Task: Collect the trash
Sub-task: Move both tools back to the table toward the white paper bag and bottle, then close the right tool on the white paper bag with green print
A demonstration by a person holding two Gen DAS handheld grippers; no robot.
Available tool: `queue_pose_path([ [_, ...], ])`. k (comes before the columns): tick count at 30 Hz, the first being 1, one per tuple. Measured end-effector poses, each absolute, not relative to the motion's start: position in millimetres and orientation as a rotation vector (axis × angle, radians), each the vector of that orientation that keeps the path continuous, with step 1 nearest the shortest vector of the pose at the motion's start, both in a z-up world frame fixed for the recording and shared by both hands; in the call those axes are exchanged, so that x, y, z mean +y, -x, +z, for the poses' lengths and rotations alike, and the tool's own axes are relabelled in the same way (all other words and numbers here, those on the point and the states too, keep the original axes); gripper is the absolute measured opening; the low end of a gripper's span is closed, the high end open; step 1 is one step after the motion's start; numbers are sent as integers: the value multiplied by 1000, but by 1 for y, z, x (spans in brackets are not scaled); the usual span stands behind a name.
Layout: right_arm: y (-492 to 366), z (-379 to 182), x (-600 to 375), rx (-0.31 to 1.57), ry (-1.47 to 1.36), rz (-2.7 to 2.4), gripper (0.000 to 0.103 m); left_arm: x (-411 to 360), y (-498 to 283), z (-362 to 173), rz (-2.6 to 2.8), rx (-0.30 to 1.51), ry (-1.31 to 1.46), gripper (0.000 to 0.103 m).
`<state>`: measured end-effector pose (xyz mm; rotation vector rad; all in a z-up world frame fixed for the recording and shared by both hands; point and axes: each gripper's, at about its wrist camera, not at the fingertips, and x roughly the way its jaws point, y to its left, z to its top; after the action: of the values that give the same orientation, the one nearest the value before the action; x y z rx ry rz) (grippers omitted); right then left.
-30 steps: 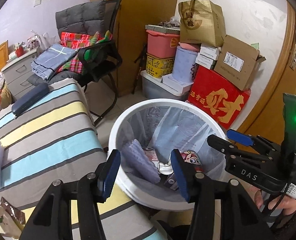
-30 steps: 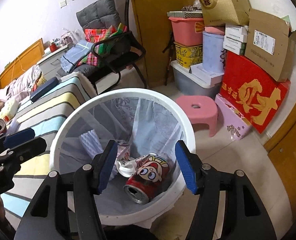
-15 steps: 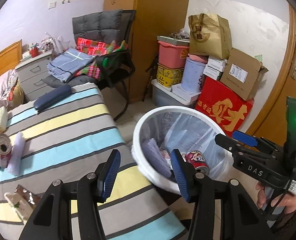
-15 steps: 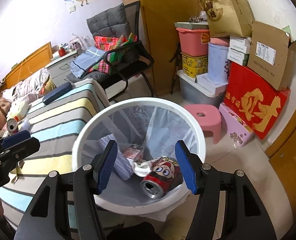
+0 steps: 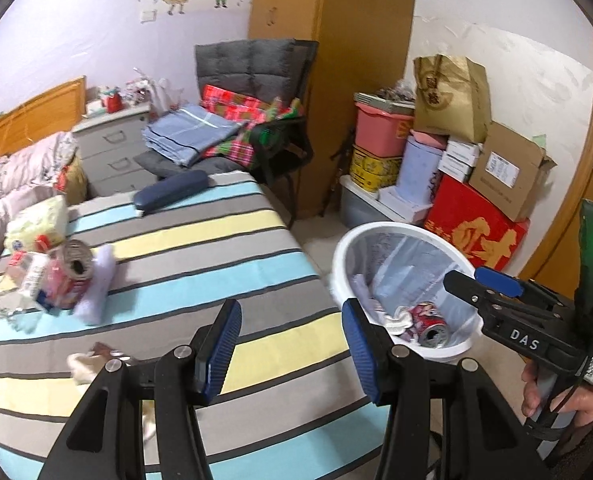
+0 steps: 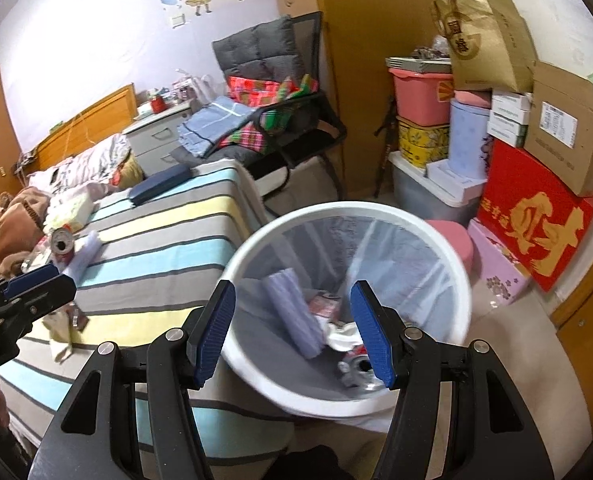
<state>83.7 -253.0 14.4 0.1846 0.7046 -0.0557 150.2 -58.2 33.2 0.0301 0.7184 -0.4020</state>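
Observation:
A white trash bin (image 5: 342, 256) (image 6: 462, 280) with a clear liner stands on the floor by the striped bed (image 5: 200, 240) (image 6: 164, 240). It holds a red can (image 5: 430, 322) (image 6: 356, 366), a lilac tissue pack (image 6: 292, 312) and crumpled paper. On the bed lie another can (image 5: 76, 260) (image 6: 61, 245), a lilac pack (image 5: 98, 284), wrappers (image 5: 28, 276) and a crumpled scrap (image 5: 84, 366) (image 6: 62, 334). My left gripper (image 5: 292, 348) is open and empty over the bed's edge. My right gripper (image 6: 294, 332) is open and empty above the bin.
A dark glasses case (image 5: 170, 196) lies on the bed. A black chair (image 5: 272, 136) piled with clothes stands behind. Stacked boxes (image 5: 468, 216) and a pink stool (image 6: 452, 240) fill the right wall. Pillows and bedding (image 6: 20, 224) lie at the bed's head.
Both grippers have drawn back from the bin and swung left toward the bed. The bin now looks smaller and the trash on the bed has come into view. Both stay open and empty.

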Motion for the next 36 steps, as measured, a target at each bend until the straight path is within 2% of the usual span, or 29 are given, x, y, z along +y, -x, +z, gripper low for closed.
queue_pose_path([
  [20, -101, 4, -138, 739, -66, 249, 62, 111, -135, 22, -100, 708, 67, 52],
  [36, -113, -12, -51, 788, 31, 487, 62, 192, -148, 1, 13, 746, 142, 52],
])
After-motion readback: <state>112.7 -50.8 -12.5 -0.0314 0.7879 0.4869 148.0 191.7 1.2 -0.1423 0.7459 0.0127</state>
